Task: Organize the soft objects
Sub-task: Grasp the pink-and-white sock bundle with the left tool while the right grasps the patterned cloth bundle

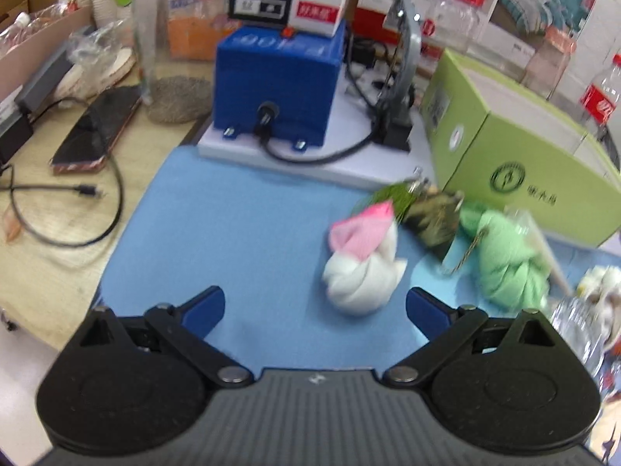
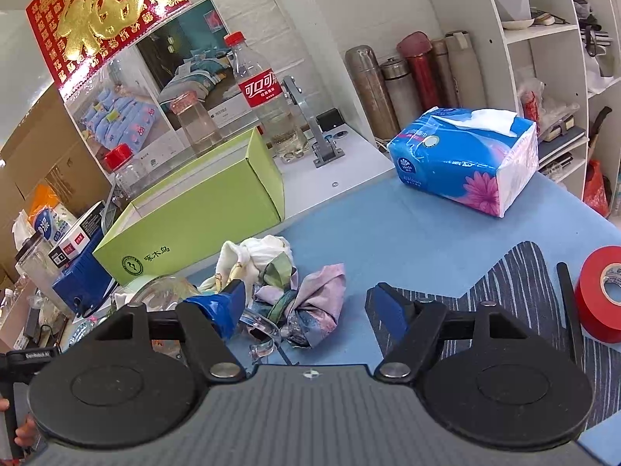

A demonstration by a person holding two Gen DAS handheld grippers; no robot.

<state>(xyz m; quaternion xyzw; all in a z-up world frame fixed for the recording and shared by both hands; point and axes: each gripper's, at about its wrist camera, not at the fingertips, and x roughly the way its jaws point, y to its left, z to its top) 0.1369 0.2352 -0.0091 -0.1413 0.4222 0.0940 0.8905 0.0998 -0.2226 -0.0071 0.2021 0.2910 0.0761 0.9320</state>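
In the left wrist view my left gripper [image 1: 315,306] hangs open over the blue mat [image 1: 233,233], with nothing between its fingers. A white and pink rolled cloth [image 1: 365,268] lies just ahead of the right finger. Beyond it are a camouflage pouch [image 1: 431,217] and a green cloth [image 1: 508,268]. In the right wrist view my right gripper [image 2: 310,306] is open. A pink and blue patterned cloth bundle [image 2: 310,303] lies on the mat between its fingers, with neither pad pressing on it. A cream cloth [image 2: 252,260] sits behind that bundle.
An open green box [image 2: 194,217] stands at the back of the mat, with a blue machine [image 1: 279,81] and its cable to the left. A clear glass jar [image 2: 167,291] lies by my right gripper's left finger. A tissue pack [image 2: 465,163] and red tape [image 2: 605,295] are at right.
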